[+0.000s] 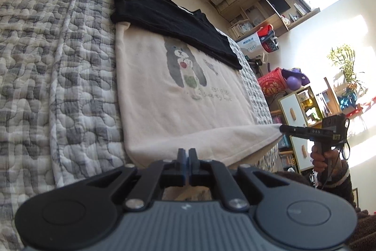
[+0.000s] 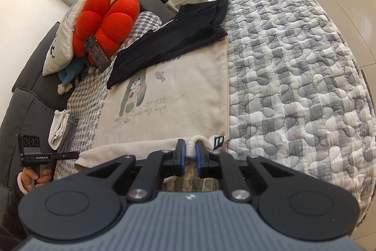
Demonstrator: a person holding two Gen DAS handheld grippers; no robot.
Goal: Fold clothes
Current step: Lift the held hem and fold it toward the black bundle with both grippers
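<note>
- Right now my left gripper [image 1: 187, 152] is pinched closed on the near hem of the cream sweatshirt [image 1: 169, 91], and my right gripper [image 2: 190, 145] is clamped on a bunched corner of the same hem, just beside its small black tag [image 2: 219, 141].
- Between the two grips the hem hangs fairly taut, lifted a little off the quilt [image 2: 293, 77] that covers the bed.
- To fold well, I judge I should raise both corners evenly, keep the edge stretched, and carry it forward over the dog print [image 2: 134, 95] so the sides line up.
- Moving one side faster would likely skew the crease, so I would match height and pace.
- Further on, a black garment [image 2: 178, 39] lies across the far part of the sweatshirt, touching it; the folded edge should probably land short of it.
- Beyond that sit a red cushion [image 2: 103, 20] and a white pillow [image 2: 61, 44].
</note>
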